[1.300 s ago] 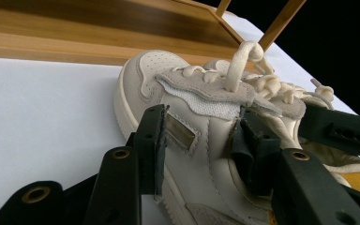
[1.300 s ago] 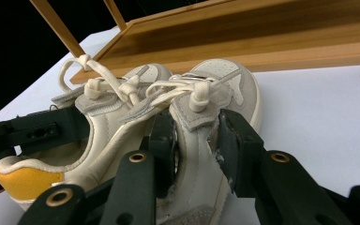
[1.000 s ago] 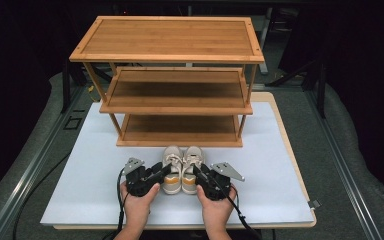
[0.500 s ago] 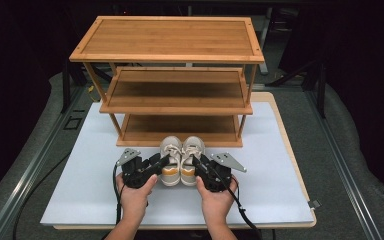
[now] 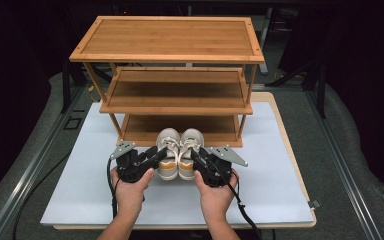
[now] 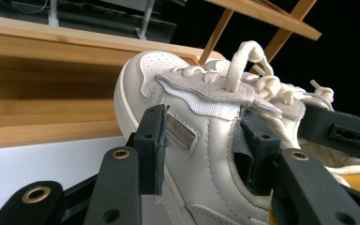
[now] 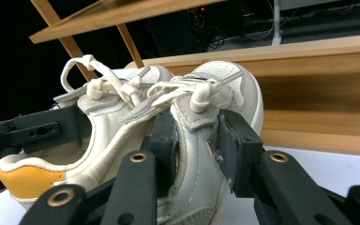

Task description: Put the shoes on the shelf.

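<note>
Left gripper (image 5: 161, 153): jaws partly spread, clamped across the side wall of the left sneaker (image 5: 168, 152), one pad outside, one inside the collar.
Right gripper (image 5: 196, 154): same hold on the right sneaker (image 5: 190, 152).
Position: pair side by side, toes pointing at the rack's bottom shelf (image 5: 180, 129); whether the soles clear the table (image 5: 80, 190) is hard to tell from above. The mirrored grip probably serves to carry both as one unit onto a shelf.
Sneakers: cream smooth leather, grey suede overlays, perforated toe, thick cotton laces, orange heel patch.
Shoe rack (image 5: 166, 37): three-tier, slatted bamboo, warm matte grain.
Table: white, flat.
</note>
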`<action>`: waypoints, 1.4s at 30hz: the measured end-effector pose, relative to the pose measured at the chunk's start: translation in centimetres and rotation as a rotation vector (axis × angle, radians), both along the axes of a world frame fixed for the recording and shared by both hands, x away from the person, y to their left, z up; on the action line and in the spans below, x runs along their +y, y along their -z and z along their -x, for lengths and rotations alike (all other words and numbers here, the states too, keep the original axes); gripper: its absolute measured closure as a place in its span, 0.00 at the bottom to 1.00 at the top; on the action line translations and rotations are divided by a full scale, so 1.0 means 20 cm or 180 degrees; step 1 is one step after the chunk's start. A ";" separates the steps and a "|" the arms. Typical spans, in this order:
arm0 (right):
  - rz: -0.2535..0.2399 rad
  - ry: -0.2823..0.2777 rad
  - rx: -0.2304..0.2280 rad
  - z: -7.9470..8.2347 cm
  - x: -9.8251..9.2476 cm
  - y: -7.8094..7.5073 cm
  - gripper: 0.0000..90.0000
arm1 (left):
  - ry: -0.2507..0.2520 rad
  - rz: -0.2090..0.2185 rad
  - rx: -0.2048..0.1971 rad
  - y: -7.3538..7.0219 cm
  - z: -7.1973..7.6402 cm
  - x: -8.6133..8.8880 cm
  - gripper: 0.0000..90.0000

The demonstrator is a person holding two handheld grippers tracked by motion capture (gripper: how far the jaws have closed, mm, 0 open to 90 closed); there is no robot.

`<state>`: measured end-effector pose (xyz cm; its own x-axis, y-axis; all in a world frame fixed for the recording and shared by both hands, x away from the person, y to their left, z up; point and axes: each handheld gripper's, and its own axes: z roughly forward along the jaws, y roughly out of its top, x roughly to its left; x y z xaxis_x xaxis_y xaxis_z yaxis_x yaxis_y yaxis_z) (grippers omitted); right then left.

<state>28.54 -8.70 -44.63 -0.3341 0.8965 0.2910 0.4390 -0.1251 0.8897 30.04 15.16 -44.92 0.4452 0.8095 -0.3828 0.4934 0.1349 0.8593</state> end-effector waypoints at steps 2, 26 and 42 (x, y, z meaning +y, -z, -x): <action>-0.0026 -0.0036 -0.0021 0.01 0.00 -0.02 0.76 | 0.0006 0.0008 -0.0024 -0.02 0.01 0.00 0.64; -0.0043 -0.0067 -0.0109 0.07 0.03 -0.17 0.76 | -0.0002 -0.0014 -0.0092 -0.18 0.08 0.04 0.64; -0.0028 -0.0043 -0.0187 0.07 0.02 -0.28 0.76 | 0.0035 -0.0025 -0.0134 -0.28 0.06 0.02 0.64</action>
<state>27.09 -8.25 -39.12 -0.3630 0.8893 0.2782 0.3877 -0.1273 0.9130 28.82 15.65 -39.23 0.4698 0.8073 -0.3571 0.4582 0.1227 0.8803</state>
